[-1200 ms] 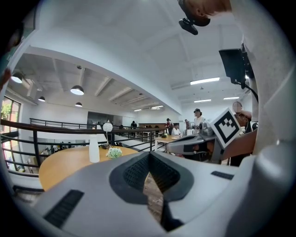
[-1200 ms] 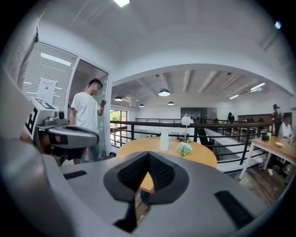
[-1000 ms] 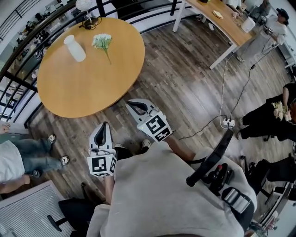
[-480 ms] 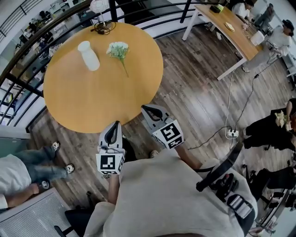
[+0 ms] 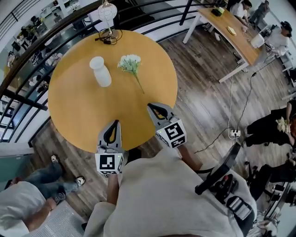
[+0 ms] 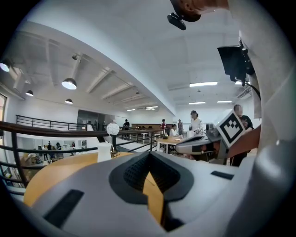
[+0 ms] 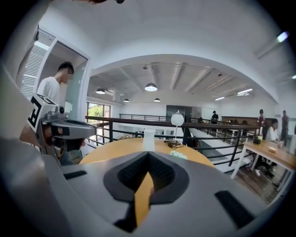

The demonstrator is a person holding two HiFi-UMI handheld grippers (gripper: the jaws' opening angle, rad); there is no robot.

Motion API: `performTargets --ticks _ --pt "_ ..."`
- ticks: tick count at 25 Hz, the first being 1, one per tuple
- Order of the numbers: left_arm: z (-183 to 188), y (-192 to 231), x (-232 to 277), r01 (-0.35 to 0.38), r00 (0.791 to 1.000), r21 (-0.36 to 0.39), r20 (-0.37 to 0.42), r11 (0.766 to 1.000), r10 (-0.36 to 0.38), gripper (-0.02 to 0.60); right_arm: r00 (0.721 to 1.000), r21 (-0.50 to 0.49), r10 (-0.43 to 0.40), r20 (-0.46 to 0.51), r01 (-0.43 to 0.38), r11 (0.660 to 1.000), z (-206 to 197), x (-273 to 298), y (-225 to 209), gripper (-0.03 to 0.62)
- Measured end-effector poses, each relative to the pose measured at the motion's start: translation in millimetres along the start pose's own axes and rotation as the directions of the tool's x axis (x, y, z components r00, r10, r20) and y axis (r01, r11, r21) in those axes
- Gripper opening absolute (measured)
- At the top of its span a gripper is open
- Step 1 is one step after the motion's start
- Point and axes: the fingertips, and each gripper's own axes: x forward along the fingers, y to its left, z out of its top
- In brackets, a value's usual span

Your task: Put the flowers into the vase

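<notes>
Viewing along the left claw [image 6: 148, 157], I read both jaws closed together with nothing between them. The right claw [image 7: 148, 159] reads the same: jaws together, empty. In the head view the left claw [image 5: 111, 132] and right claw [image 5: 159, 111] point towards the round wooden surface [image 5: 83, 115], and their tips overlap its near rim.

Items hard to make out:
- The hands holding the claws are hidden behind the marker cubes and the person's torso.
- In the right gripper view the flowers [image 7: 178, 155] show only as a pale patch just above the claw body; the stem is covered.
- In the left gripper view the vase [image 6: 104, 151] is a small white shape at the far side of the surface, with no detail.

Task items: the flowers [image 5: 130, 64] lie flat on the far half of the surface, blooms away from me and the stem pointing back towards the right claw. The white vase [image 5: 100, 71] stands upright just to their left, not touching them. Both are well apart from the claws. A globe lamp [image 5: 107, 11] stands at the far rim.

Change from one second ago: both claws were then over the wooden floor, clear of the surface. They have since come up to its rim. Vase and flowers keep the same arrangement.
</notes>
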Motion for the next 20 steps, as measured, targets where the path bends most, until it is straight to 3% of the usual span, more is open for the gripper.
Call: performTargets --ticks 6,11,15,16,18,20 --pt "-6.6 46.7 13.1 0.021 1.0 -0.013 -0.016 1.0 -0.021 0.008 0.999 0.024 -0.02 -0.027 0.02 1.0 5.7 43.4 -4.3 0.008" --pt "-12.4 50.2 18.4 0.01 0.999 -0.045 -0.043 0.999 -0.012 0.008 0.998 0.067 -0.012 -0.063 0.016 0.998 -0.2 60.7 -18.5 0.008" --pt "-8.8 54.9 24.6 -0.041 0.998 -0.055 -0.057 0.998 0.038 0.008 0.992 0.092 0.025 -0.122 -0.013 0.996 -10.3 85.3 -41.7 0.008" --pt "-8.5 57.5 26.0 -0.057 0.997 -0.06 -0.059 0.997 0.054 0.008 0.986 0.109 0.045 -0.159 -0.028 0.994 -18.1 95.2 -47.9 0.023" --pt "-9.5 64.2 30.2 -0.088 0.994 -0.066 -0.068 0.994 0.084 0.008 0.967 0.155 0.102 -0.232 -0.066 0.986 -35.3 118.6 -58.8 0.191" --pt "-12.0 70.4 35.0 -0.119 0.99 -0.073 -0.08 0.99 0.113 0.008 0.951 0.178 0.144 -0.272 -0.097 0.979 -47.0 141.4 -70.4 0.247"
